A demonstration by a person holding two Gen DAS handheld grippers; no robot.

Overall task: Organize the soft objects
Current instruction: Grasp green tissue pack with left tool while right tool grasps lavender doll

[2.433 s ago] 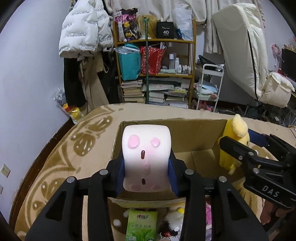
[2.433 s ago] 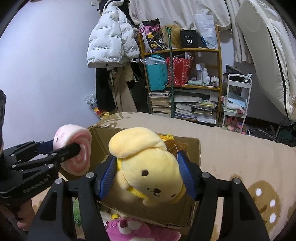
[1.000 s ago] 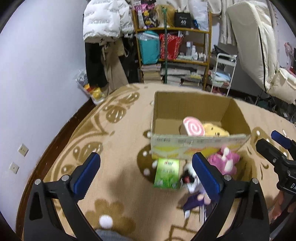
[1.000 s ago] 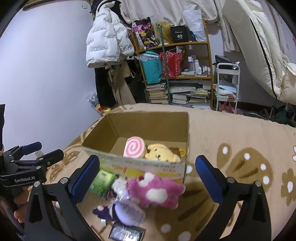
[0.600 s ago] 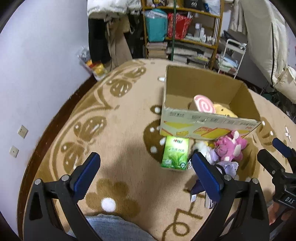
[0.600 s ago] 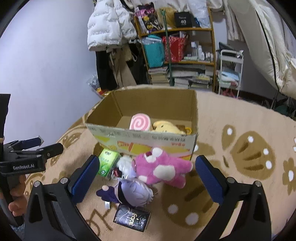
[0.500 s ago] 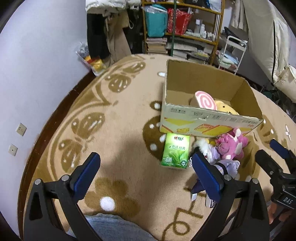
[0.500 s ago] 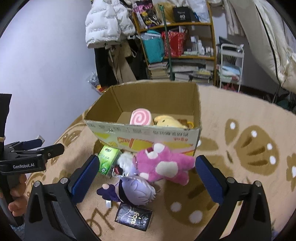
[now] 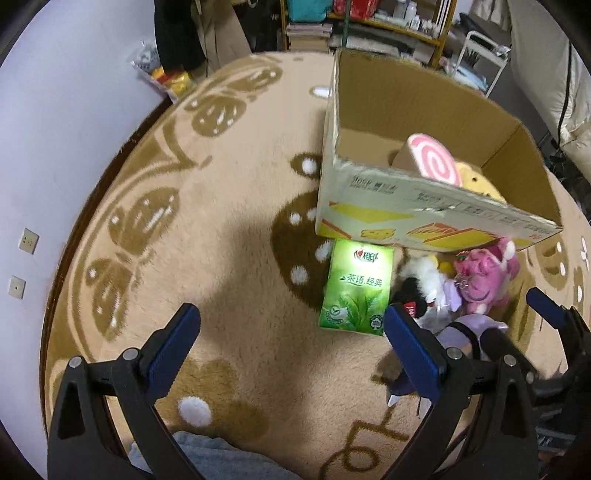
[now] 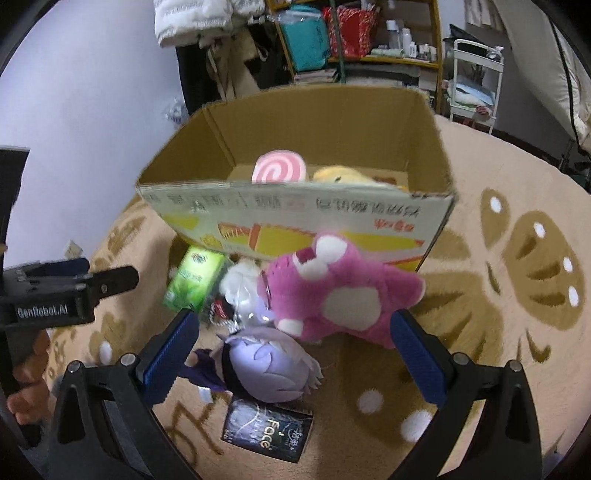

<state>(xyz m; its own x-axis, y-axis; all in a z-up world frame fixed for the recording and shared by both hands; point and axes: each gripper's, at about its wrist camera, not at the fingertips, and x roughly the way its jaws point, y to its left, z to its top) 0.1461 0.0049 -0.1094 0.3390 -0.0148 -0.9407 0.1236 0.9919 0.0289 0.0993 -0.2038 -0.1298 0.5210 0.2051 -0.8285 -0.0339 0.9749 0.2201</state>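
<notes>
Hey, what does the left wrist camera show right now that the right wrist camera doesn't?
Only the left wrist view shows the wall sockets and a grey-blue garment at the bottom edge. Only the right wrist view shows the black packet on the rug and the white puffer jacket. Both show the cardboard box, pink swirl cushion, pink plush, green tissue pack and purple plush.

One cardboard box (image 10: 295, 218) was present, with two plush items inside: one pink swirl roll (image 10: 279, 168) and one yellow plush (image 10: 341, 174). On the rug near it lay three plush toys (one pink (image 10: 343, 295), one purple (image 10: 267, 365), one white (image 10: 240, 278)), one green tissue pack (image 9: 356, 290) and one dark packet (image 10: 267, 432).
</notes>
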